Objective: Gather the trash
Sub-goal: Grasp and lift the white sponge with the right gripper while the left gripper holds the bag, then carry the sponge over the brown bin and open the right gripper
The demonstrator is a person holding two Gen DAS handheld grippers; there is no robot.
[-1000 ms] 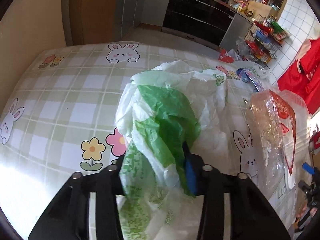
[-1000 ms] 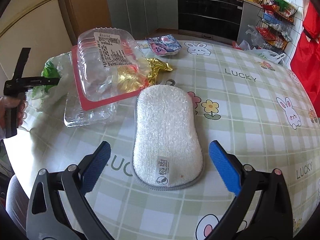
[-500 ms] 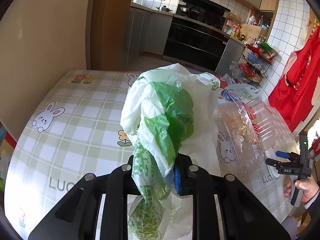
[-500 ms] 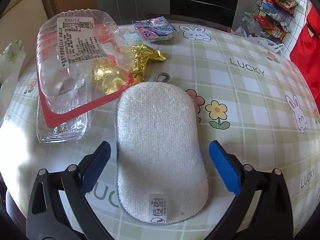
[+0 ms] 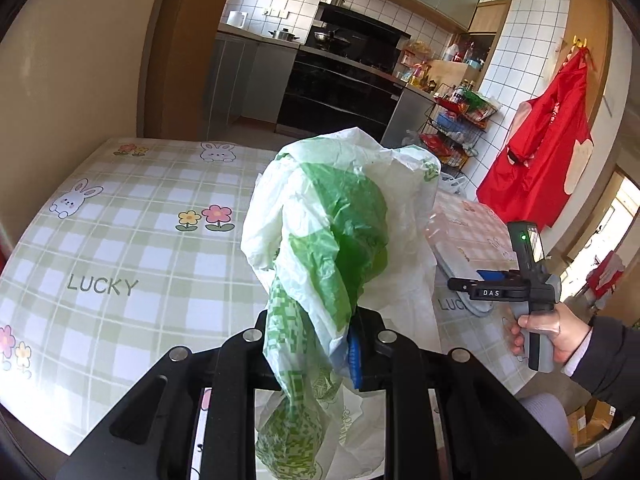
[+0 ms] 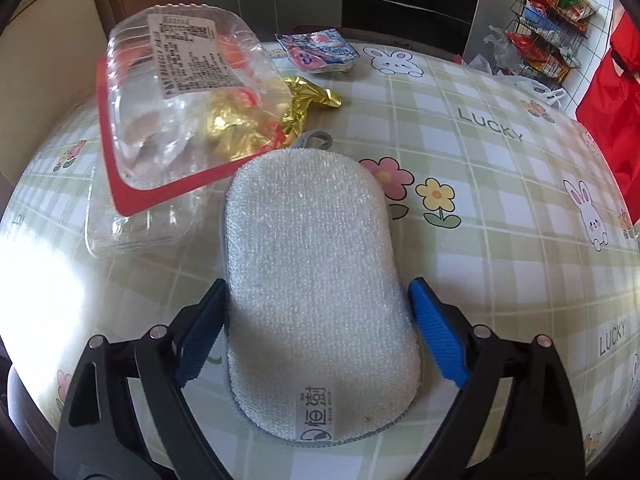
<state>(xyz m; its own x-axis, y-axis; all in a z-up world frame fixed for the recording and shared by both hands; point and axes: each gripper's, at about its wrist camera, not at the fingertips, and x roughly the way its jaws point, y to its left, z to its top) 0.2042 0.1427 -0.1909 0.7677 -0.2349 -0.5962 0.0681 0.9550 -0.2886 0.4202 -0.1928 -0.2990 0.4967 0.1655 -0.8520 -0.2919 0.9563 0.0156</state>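
Note:
My left gripper [image 5: 312,336] is shut on a crumpled white and green plastic bag [image 5: 340,216], which it holds above the checked tablecloth [image 5: 120,240]. A white scrub sponge [image 6: 312,240] lies flat on the table between the blue pads of my right gripper [image 6: 318,320]. Its jaws are closing and the pads stand right at the sponge's two long sides. Behind the sponge lie a clear clamshell box [image 6: 176,92] with a red rim, a gold foil wrapper [image 6: 308,96] and a pink and blue packet [image 6: 316,50]. The left wrist view shows the right gripper [image 5: 496,290] in a person's hand [image 5: 560,328].
The round table's edge [image 6: 24,320] curves close on the near left. A wire rack [image 5: 456,128] of packets, a red apron [image 5: 540,152] on the tiled wall and a dark oven [image 5: 340,84] stand beyond the table.
The left gripper has lifted the bag and pulled back from the table, so more of the kitchen shows. The right gripper's jaws have narrowed onto the sponge's sides and come lower.

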